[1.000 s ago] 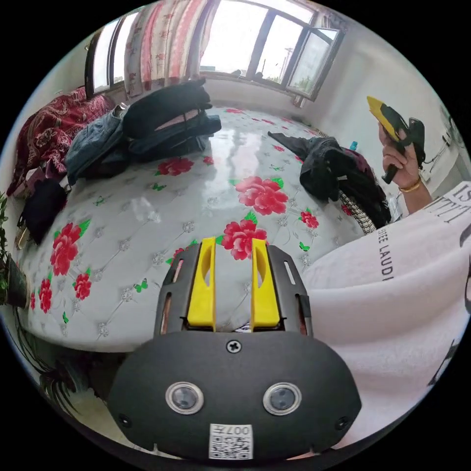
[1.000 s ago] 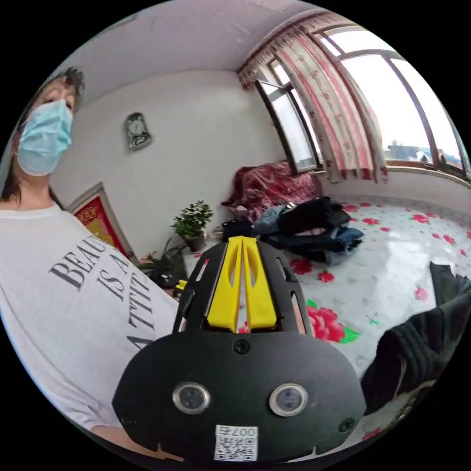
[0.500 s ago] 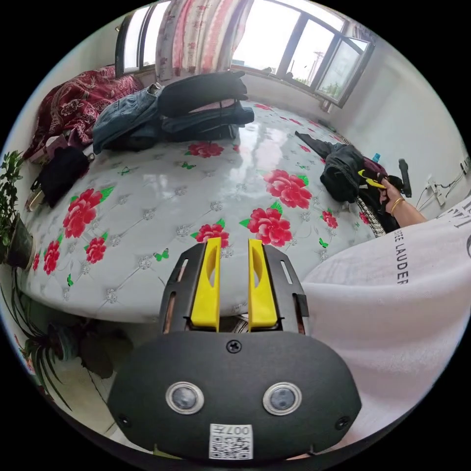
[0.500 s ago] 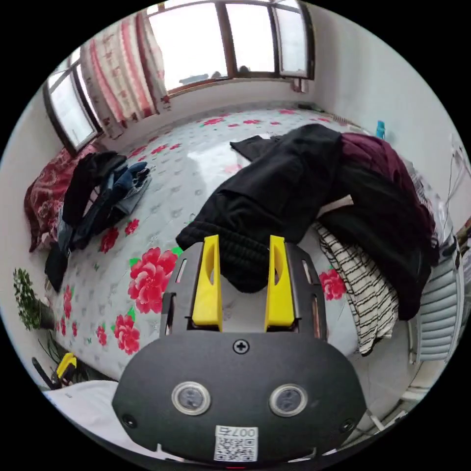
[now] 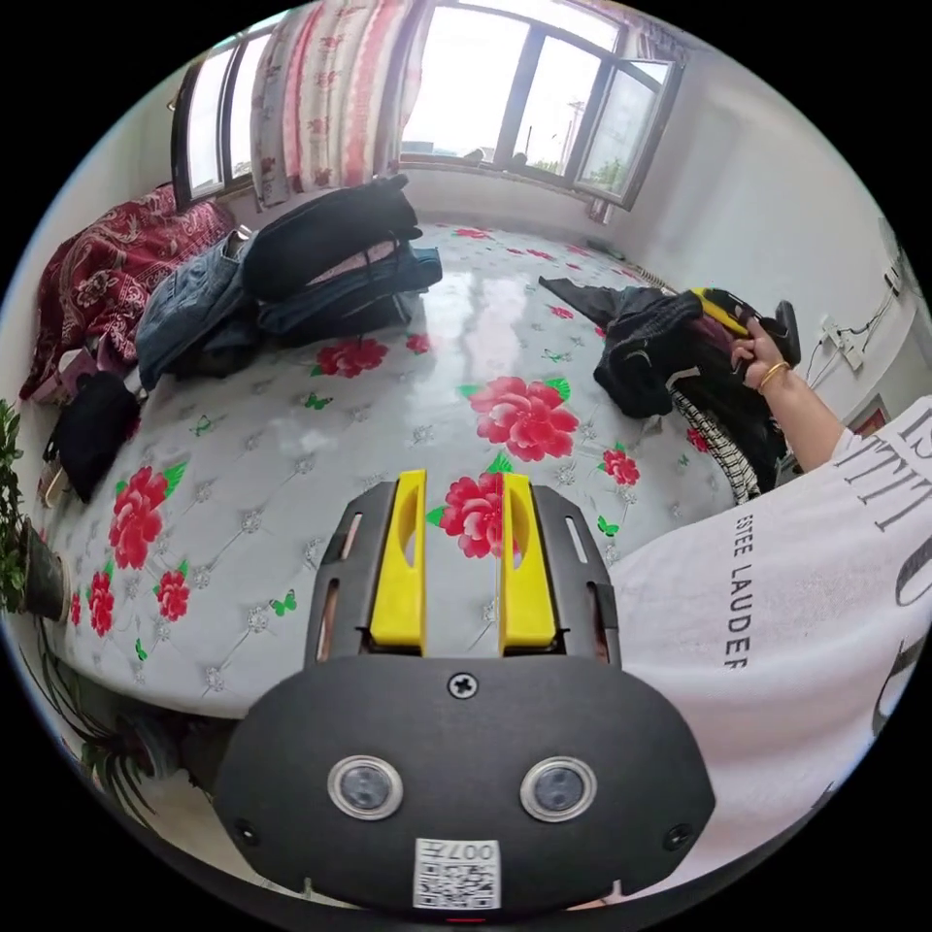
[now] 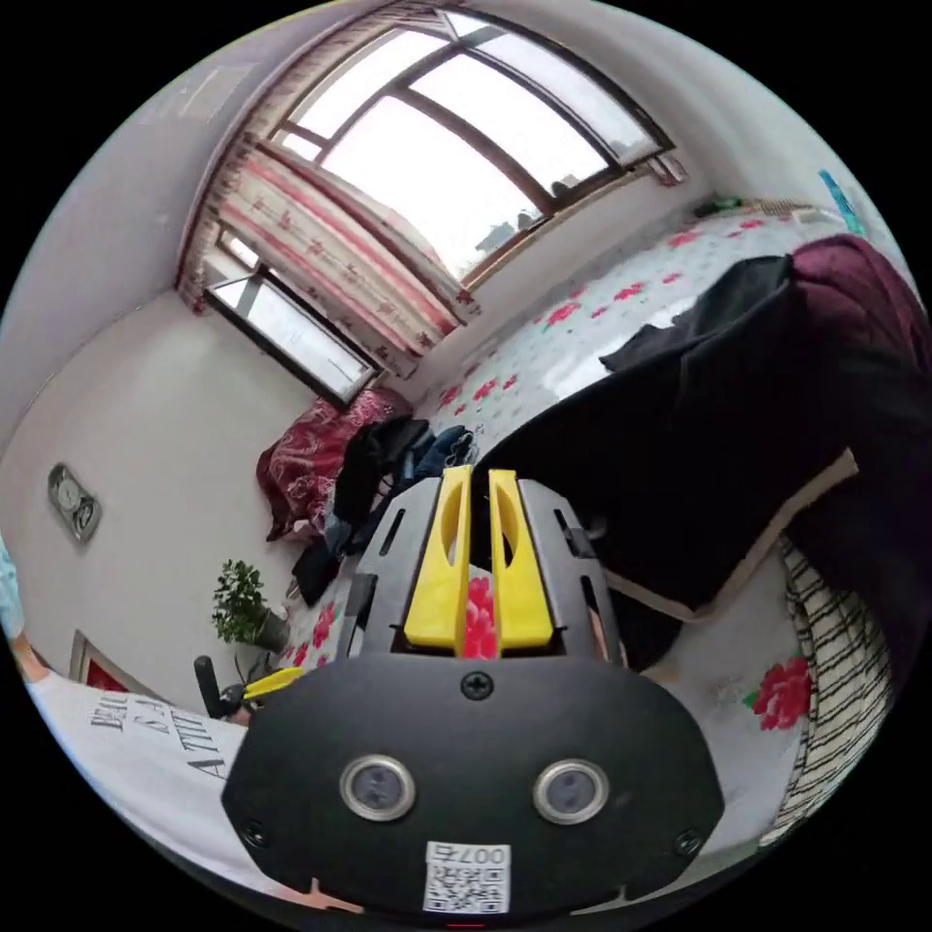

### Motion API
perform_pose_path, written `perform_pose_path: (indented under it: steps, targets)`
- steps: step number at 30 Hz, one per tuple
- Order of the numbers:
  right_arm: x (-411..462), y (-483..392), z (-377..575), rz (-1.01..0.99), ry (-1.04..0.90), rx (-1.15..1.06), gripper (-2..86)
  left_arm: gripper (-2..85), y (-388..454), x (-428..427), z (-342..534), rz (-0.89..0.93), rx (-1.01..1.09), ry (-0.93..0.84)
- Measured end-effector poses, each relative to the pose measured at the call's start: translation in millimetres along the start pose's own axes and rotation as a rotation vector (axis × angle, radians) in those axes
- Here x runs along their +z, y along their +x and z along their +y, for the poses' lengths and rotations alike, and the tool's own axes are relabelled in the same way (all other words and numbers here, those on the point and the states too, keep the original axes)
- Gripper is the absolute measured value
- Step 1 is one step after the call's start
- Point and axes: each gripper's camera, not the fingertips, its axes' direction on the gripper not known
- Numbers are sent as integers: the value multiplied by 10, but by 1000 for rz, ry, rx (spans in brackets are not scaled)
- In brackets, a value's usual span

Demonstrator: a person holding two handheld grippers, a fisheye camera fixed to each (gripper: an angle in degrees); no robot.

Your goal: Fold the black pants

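The black pants [image 5: 641, 340] lie bunched at the right side of the flowered bed [image 5: 291, 456], on a heap of other clothes. My right gripper [image 6: 476, 476] has its jaws nearly together on an edge of the black pants [image 6: 699, 417], which stretch off to the right with a pale hem showing. In the left gripper view a hand holds the right gripper [image 5: 723, 309] against that heap. My left gripper [image 5: 466, 481] hovers open above the near edge of the bed, holding nothing. It also appears low in the right gripper view as the left gripper [image 6: 238, 687].
A stack of folded dark clothes and jeans [image 5: 330, 252] sits at the far left of the bed. A maroon garment [image 6: 864, 291] and striped cloth [image 6: 835, 680] lie under the pants. A potted plant [image 6: 243, 602] stands beside the bed. The person's white shirt [image 5: 777, 621] is close on the right.
My right gripper went from open in front of the pants' ribbed edge to nearly shut at the cloth, and the view tilted up. The left gripper stayed open.
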Motion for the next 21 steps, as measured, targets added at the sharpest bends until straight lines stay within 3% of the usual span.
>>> perform_pose_path:
  steps: [3,7,10,12,14,17,19,21]
  targets:
    - [199,-834,-99,-190,-101,-254,8,177,196,-53,-192,79,85,79]
    - [809,-2291,443,-513,-400,-642,15,220,684,-373,-438,157,218,326]
    - [1164,-3020,1051,-771,-573,-754,33,178,914,-436,-447,93,261,380]
    - [1272,-3144,1218,-766,-564,-785,48,133,850,-421,-315,-47,219,380]
    - [1363,-3014,1206,-681,-555,-737,63,108,543,-331,-221,-46,77,248]
    - [1462,-2282,1065,-319,-511,-550,88,87,-269,-406,297,9,-349,236]
    - [1466,-1462,1053,160,-506,-408,102,80,-730,-711,822,-16,-611,315]
    - [1445,-832,1114,493,-567,-300,110,78,-870,-971,1115,-47,-694,388]
